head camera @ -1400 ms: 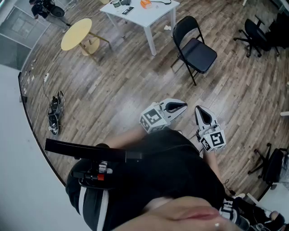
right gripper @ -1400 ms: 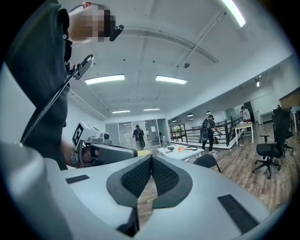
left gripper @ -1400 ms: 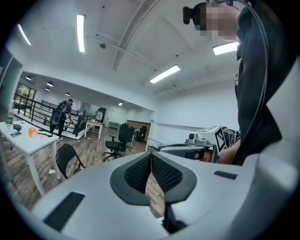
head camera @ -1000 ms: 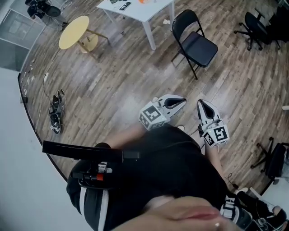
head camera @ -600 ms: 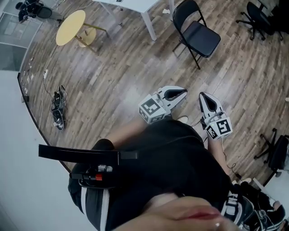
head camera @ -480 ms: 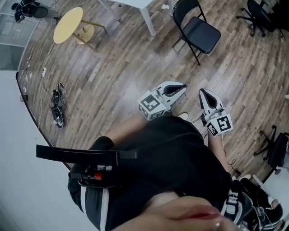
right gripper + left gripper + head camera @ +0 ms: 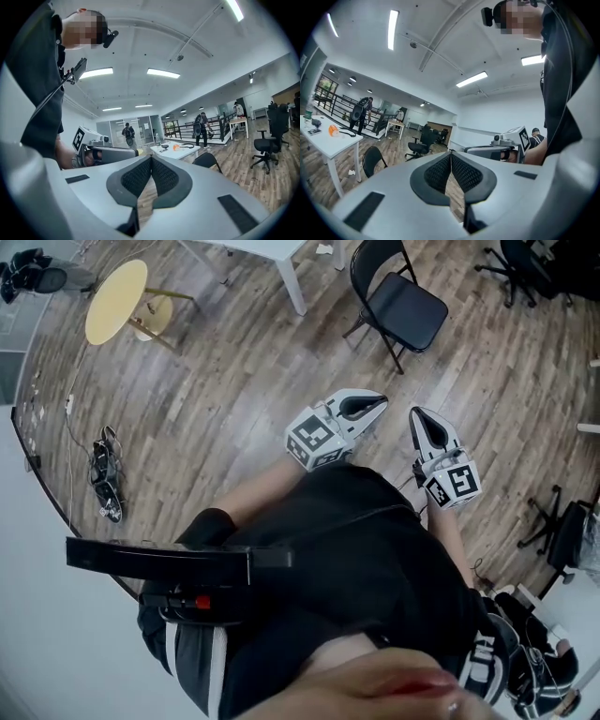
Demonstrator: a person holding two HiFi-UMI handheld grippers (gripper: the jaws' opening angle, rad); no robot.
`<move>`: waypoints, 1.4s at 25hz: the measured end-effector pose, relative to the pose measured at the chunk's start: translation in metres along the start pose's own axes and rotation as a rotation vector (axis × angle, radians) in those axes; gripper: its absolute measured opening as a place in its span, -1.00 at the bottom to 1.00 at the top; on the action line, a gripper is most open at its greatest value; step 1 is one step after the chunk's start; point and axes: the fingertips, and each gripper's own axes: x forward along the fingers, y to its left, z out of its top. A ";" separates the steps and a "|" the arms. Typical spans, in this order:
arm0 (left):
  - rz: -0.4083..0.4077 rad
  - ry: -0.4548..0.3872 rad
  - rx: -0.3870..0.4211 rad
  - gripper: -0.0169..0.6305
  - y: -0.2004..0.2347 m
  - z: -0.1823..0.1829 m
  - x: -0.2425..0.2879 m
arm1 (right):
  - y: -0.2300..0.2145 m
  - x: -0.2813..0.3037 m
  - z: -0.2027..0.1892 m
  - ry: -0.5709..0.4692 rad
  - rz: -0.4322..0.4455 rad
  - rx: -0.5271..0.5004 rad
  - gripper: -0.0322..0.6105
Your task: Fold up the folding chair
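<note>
The black folding chair [image 7: 398,301] stands unfolded on the wood floor beside a white table's leg, some way ahead of me. My left gripper [image 7: 381,404] and right gripper [image 7: 414,414] are held side by side in front of my body, both pointing toward the chair and well short of it. Both are shut, with nothing between the pads. In the left gripper view the chair [image 7: 373,161] shows at lower left, beyond the shut left gripper [image 7: 451,154]. In the right gripper view its backrest [image 7: 206,161] peeks out just right of the shut right gripper [image 7: 151,158].
A white table [image 7: 281,257] stands left of the chair, and a round yellow side table [image 7: 115,302] lies further left. Black office chairs [image 7: 514,259] stand at the far right, another chair base [image 7: 555,521] at the right edge. Cables [image 7: 101,484] lie by the left wall. People stand far off.
Both grippers have moved forward toward the folding chair, still shut and empty. The round yellow table and the cables have slid left in the head view.
</note>
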 end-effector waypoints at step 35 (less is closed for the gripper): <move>0.050 0.005 -0.009 -0.93 0.190 0.037 0.027 | -0.102 0.166 0.015 0.044 -0.036 0.042 -0.87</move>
